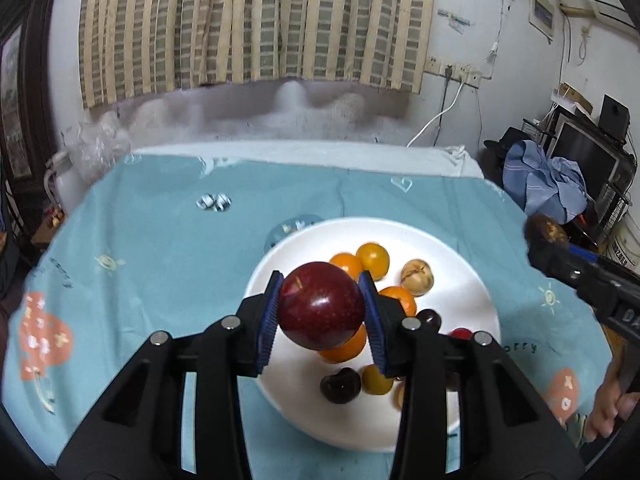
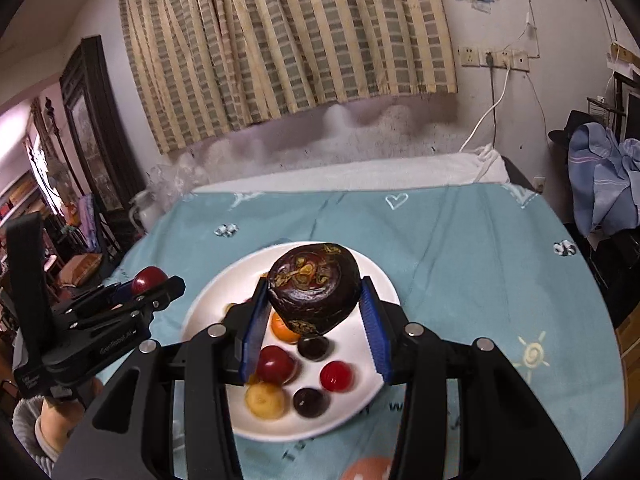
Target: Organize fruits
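Observation:
In the left wrist view my left gripper [image 1: 321, 312] is shut on a dark red apple [image 1: 320, 306], its blue pads pressing both sides, lifted above the white plate [image 1: 460, 272]. On the plate lie several small fruits: oranges [image 1: 372, 258], a brown fruit [image 1: 418, 277] and dark cherries [image 1: 340, 386]. My right gripper [image 2: 316, 320] is shut on a dark purple mangosteen [image 2: 314, 292], held over the same plate [image 2: 212, 304]. A red fruit [image 2: 336, 376] and a yellow one [image 2: 265, 400] lie below it. The left gripper with the apple [image 2: 149, 278] shows at the left.
A light blue patterned tablecloth [image 1: 160, 240] covers the table, with a white towel [image 1: 320, 156] along its far edge. A striped curtain [image 1: 256, 20] hangs behind. Clothes [image 1: 548, 184] and shelving stand at the right. A hand [image 1: 608, 412] grips the right tool's handle.

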### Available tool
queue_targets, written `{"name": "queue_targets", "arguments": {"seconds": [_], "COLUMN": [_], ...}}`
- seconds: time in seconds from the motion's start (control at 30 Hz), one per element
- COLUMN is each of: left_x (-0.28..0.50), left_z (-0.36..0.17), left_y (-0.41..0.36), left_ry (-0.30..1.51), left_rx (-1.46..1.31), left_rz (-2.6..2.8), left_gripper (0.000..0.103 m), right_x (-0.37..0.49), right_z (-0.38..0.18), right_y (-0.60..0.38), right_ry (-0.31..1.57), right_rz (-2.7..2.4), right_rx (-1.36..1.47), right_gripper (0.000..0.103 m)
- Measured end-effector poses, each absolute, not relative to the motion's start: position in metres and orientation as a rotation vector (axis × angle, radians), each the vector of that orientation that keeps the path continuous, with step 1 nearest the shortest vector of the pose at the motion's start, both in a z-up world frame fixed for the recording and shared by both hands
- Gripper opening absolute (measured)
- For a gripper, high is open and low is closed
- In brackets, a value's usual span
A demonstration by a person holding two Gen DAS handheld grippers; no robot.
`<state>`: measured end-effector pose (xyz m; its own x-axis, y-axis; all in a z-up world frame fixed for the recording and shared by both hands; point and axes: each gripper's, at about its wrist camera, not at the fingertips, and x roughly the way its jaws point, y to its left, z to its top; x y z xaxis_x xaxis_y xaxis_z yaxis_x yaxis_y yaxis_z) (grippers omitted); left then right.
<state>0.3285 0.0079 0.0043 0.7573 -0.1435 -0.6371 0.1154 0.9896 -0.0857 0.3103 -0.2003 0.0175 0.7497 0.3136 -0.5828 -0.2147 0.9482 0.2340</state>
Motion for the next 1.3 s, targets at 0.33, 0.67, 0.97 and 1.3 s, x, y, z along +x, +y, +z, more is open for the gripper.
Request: {"name": "queue_targets", "arguments": {"seconds": [0.33, 0.67, 0.97, 1.3], "left_x": [0.347, 0.346, 0.343, 0.322], "left_z": [-0.039, -0.044, -0.047, -0.033], "left_y": [0.005, 0.006, 0.002, 0.01], "left_ry": [0.791, 0.79, 0.787, 0.737], "left_rx": [-0.016, -0.016, -0.01, -0.032], "left_rz": [-0.159, -0.14, -0.136, -0.103], "left_gripper": [0.039, 0.049, 0.073, 0.086], "right_x": [0.34, 0.342, 0.334, 0.307], "right_z": [-0.044, -0.054, -0.043, -0.022], "right_y": [-0.191, -0.187, -0.185, -0.172], "right_ry": [0.805, 0.829, 0.772, 0.708], "right_rz": [0.229, 0.217, 0.202, 0.205], "right_rx": [0.055, 0.047, 0.018, -0.032], "right_gripper": [0.045, 0.067, 0.068, 0.068]}}
